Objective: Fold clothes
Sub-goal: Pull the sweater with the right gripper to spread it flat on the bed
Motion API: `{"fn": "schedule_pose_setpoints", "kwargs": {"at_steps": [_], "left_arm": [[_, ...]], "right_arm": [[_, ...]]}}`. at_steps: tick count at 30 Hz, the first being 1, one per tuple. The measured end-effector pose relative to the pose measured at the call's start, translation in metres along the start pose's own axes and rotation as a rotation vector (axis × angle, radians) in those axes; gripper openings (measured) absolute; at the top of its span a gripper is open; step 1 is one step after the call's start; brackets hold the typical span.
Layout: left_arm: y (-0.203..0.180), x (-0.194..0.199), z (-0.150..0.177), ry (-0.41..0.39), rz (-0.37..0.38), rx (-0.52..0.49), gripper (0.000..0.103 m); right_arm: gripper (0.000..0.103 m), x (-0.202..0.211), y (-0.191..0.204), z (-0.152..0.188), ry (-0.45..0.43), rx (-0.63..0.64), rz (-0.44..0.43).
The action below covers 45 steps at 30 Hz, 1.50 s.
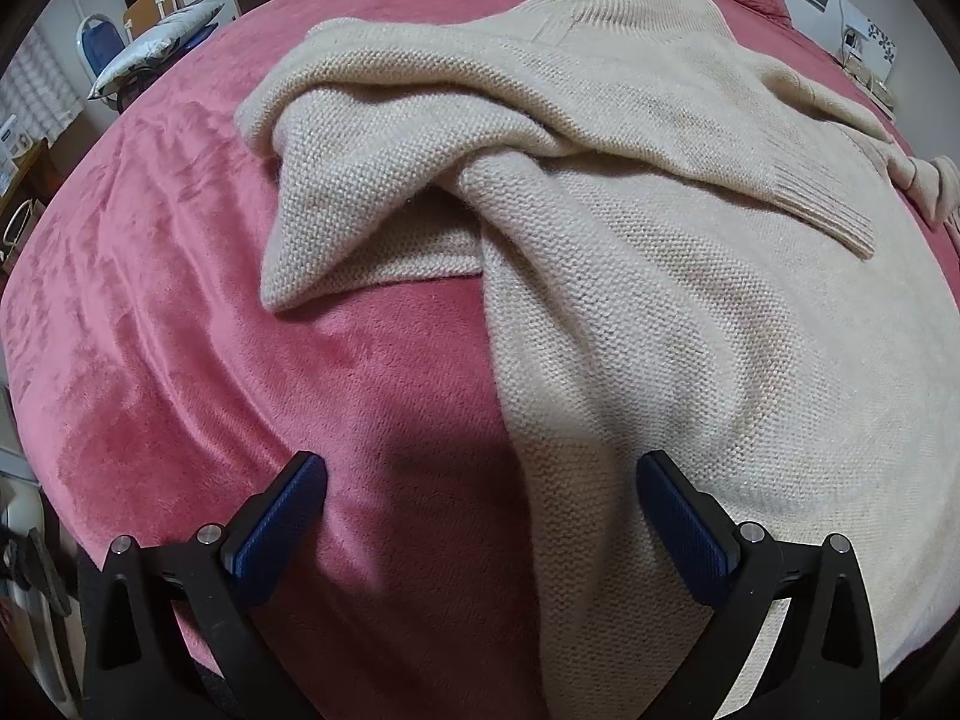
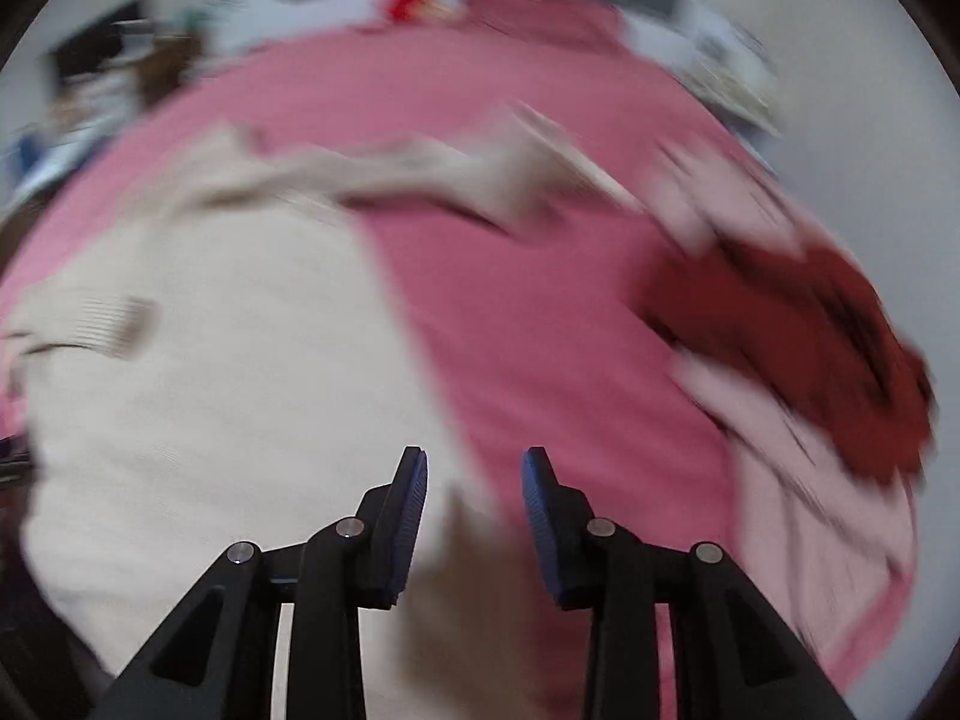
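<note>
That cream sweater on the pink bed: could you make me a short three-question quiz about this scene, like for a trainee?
1. True or false: the left gripper is clamped on the cream sweater.
2. Which cover lies under the sweater? A green sheet; B pink blanket; C bare mattress.
3. Fill in: beside the sweater, in the right wrist view, lies a dark ___ garment.

Key: 1 false, its jaws stand open; 2 B; 3 red.
</note>
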<state>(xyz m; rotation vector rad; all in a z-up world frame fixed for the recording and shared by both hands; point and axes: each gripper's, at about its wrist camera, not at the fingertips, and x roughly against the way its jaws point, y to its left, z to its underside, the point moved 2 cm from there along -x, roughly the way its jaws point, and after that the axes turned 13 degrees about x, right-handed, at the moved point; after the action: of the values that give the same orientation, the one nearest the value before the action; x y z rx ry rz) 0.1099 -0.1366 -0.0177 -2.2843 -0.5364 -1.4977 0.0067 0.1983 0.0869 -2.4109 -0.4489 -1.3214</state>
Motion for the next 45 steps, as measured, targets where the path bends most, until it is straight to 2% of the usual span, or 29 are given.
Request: {"fn": "schedule_pose_setpoints", "kwargs": {"at_steps": [2,4,7,9,10,12,14,15,18,20,21,23,25,28,30,31,34,36,37,39,40,41,43,45], "left_arm": [[0.001,0.002,0.002,0.000,0.005,0.002,0.103],[0.003,0.004,0.004,-0.001,0.006,0.001,0.103],[0.008,0.007,0.008,-0.001,0.010,0.001,0.103],[0.008,0.009,0.011,-0.001,0.013,0.002,0.103],[0.008,0.009,0.011,-0.001,0.015,0.003,0.103],[0.008,0.010,0.013,0.000,0.012,0.004,0.103],[0.006,0.013,0.015,-0.005,0.001,-0.004,0.103],[0.005,0.015,0.015,-0.009,-0.004,-0.007,0.103],[-0.003,0.032,0.013,-0.052,-0.033,-0.040,0.103],[-0.021,0.047,0.007,-0.144,-0.058,-0.121,0.103],[-0.036,0.055,0.002,-0.201,-0.080,-0.195,0.103],[-0.067,0.060,-0.007,-0.283,-0.118,-0.330,0.103],[-0.094,0.060,-0.015,-0.343,-0.151,-0.443,0.103],[-0.132,0.049,-0.025,-0.385,-0.179,-0.599,0.103],[-0.151,0.040,-0.030,-0.363,-0.163,-0.684,0.103],[-0.149,0.033,-0.037,-0.359,-0.168,-0.719,0.103],[-0.153,0.021,-0.036,-0.368,-0.178,-0.786,0.103],[-0.157,0.022,-0.036,-0.407,-0.161,-0.798,0.103],[-0.156,0.028,-0.038,-0.416,-0.138,-0.789,0.100],[-0.154,0.025,-0.056,-0.381,-0.061,-0.747,0.077],[-0.154,0.027,-0.057,-0.346,-0.021,-0.719,0.050],[-0.163,0.028,-0.055,-0.312,0.016,-0.688,0.043],[-0.159,0.037,-0.054,-0.278,0.069,-0.635,0.042],[-0.158,0.041,-0.051,-0.277,0.098,-0.636,0.032]], "right_arm": [[0.034,-0.016,0.038,-0.024,-0.019,0.093,-0.074],[0.034,-0.049,0.070,-0.042,0.020,0.172,-0.084],[0.033,-0.097,0.088,-0.049,0.097,0.245,-0.079],[0.034,-0.101,0.073,-0.041,0.072,0.233,-0.104],[0.034,-0.102,0.062,-0.037,0.071,0.212,-0.088],[0.034,-0.097,0.029,-0.025,0.100,0.123,0.018],[0.035,-0.083,0.019,-0.019,0.081,0.067,0.005],[0.041,-0.076,0.014,-0.016,0.072,0.039,-0.001],[0.041,-0.055,-0.001,-0.007,0.043,-0.044,-0.020],[0.041,-0.041,-0.011,-0.001,0.024,-0.100,-0.033],[0.041,-0.036,-0.008,-0.001,0.014,-0.107,-0.052],[0.041,-0.039,0.014,-0.007,0.015,-0.074,-0.103],[0.041,-0.045,0.022,-0.005,0.020,-0.064,-0.116],[0.043,-0.053,0.032,-0.003,0.028,-0.048,-0.136],[0.044,-0.059,0.040,-0.001,0.034,-0.038,-0.149],[0.045,-0.062,0.043,0.000,0.036,-0.033,-0.155],[0.046,-0.071,0.054,0.002,0.045,-0.017,-0.174],[0.046,-0.076,0.061,0.004,0.050,-0.007,-0.187],[0.046,-0.079,0.065,0.005,0.053,-0.002,-0.194],[0.047,-0.080,0.065,0.008,0.054,-0.002,-0.193],[0.047,-0.080,0.065,0.009,0.055,-0.003,-0.188],[0.047,-0.079,0.065,0.009,0.056,0.000,-0.181],[0.047,-0.078,0.065,0.010,0.055,0.002,-0.172],[0.048,-0.076,0.062,0.013,0.047,-0.003,-0.172]]}}
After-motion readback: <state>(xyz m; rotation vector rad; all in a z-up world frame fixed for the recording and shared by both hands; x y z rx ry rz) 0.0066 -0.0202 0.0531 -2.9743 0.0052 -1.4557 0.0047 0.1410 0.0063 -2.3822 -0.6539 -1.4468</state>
